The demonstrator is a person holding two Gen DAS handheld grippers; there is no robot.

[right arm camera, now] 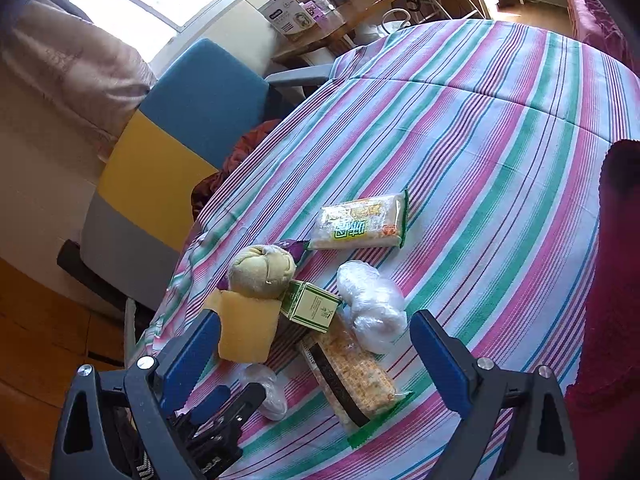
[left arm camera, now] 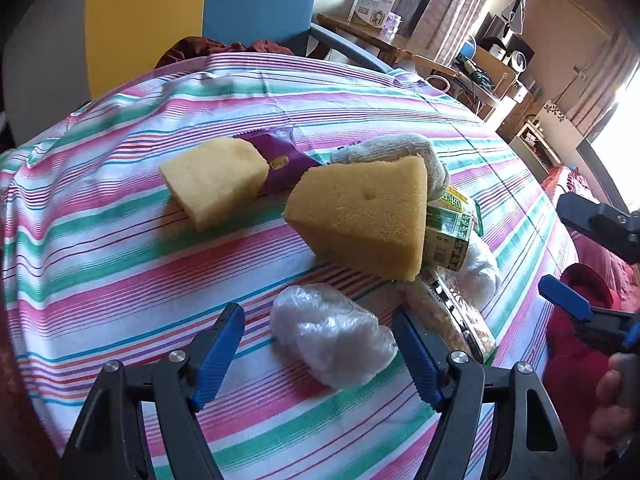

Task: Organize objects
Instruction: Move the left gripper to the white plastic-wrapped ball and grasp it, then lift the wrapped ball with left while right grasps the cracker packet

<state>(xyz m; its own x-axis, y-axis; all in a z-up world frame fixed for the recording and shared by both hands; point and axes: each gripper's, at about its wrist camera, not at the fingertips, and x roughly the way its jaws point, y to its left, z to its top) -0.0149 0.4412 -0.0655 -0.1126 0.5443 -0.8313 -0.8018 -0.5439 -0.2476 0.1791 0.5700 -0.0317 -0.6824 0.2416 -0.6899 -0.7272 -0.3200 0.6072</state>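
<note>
1. Left gripper (left arm camera: 320,354) – nearest the left wrist camera; blue pads about half spread, straddling a crumpled clear plastic bag (left arm camera: 330,336). The pads flank the bag; no pad is seen pressing on it, and it lies on the striped tablecloth (left arm camera: 120,240).
2. Farther back on the left: pale yellow sponge block (left arm camera: 214,182), lying partly over a purple wrapper (left arm camera: 280,160).
3. Centre: larger yellow sponge wedge (left arm camera: 360,220), tilted, propped against the pile behind it – touching a rolled off-white cloth (left arm camera: 404,152) and a green-printed carton (left arm camera: 452,232).
4. Right of the left gripper: a cracker packet (left arm camera: 448,320) lies just beside the bag, with a second clear plastic bundle (left arm camera: 480,272) behind it.
5. Right gripper (right arm camera: 316,354) – jaws wide apart, nothing between the pads; it hangs over the near end of the cracker packet in its own view. A hand (left arm camera: 612,412) shows at the far right edge of the left view.
6. Right wrist view, beyond the pile: a clear packet with green lettering (right arm camera: 360,222) lies apart from the rest on the cloth.
7. Containers: only sealed packets and the carton; contents of the carton cannot be told.
</note>
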